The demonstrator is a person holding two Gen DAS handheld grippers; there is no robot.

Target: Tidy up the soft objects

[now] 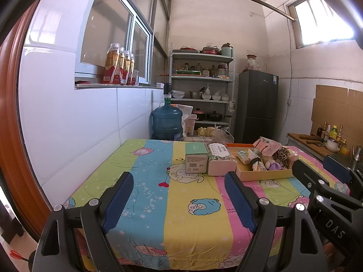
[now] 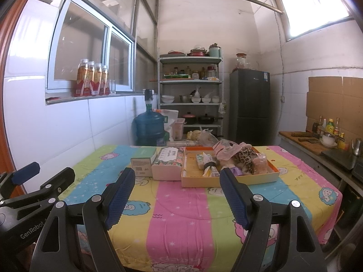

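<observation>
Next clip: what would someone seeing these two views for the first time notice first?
The bright striped cartoon tablecloth fills the foreground. At its far side sits a shallow tray heaped with soft toys and packets, with a tissue pack and a small box to its left. Both the left gripper and the right gripper hover open and empty at the near edge.

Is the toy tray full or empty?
Full. The shallow tray holds a heap of soft things, like a leopard-print plush and wrapped packets.

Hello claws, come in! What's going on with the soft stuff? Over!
Left claw open, empty. Right claw open, empty. Soft toys piled in tray, untouched. Tissue pack beside tray; path clear.
</observation>
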